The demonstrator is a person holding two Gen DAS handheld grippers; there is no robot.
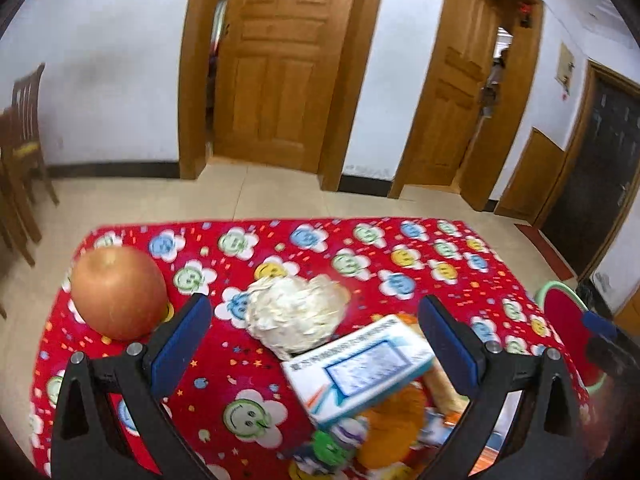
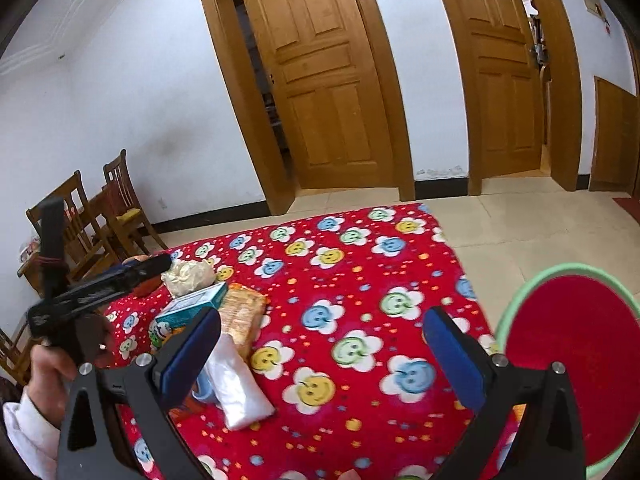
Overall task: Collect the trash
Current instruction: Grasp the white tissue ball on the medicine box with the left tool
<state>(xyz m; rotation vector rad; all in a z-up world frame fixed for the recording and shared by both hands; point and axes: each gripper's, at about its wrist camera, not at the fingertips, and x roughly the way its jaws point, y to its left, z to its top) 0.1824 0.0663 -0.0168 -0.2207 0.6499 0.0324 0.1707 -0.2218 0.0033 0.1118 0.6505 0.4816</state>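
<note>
Red cloth (image 1: 360,252) with smiley flowers under a near-side clutter: crumpled white wad (image 1: 294,314), white-and-teal carton (image 1: 360,364) leaning on it, biscuit pack (image 2: 242,316) and clear bag (image 2: 236,384) alongside, apple (image 1: 119,292) far left, green-rimmed bin (image 2: 568,368) off the right edge. Left gripper (image 1: 316,334) spread wide and empty, framing wad and carton; right gripper (image 2: 322,342) likewise released over bare cloth; best to drop low, centre on the wad alone, squeeze gently, spare the apple. Blue lettering on the carton, too blurred to read.
</note>
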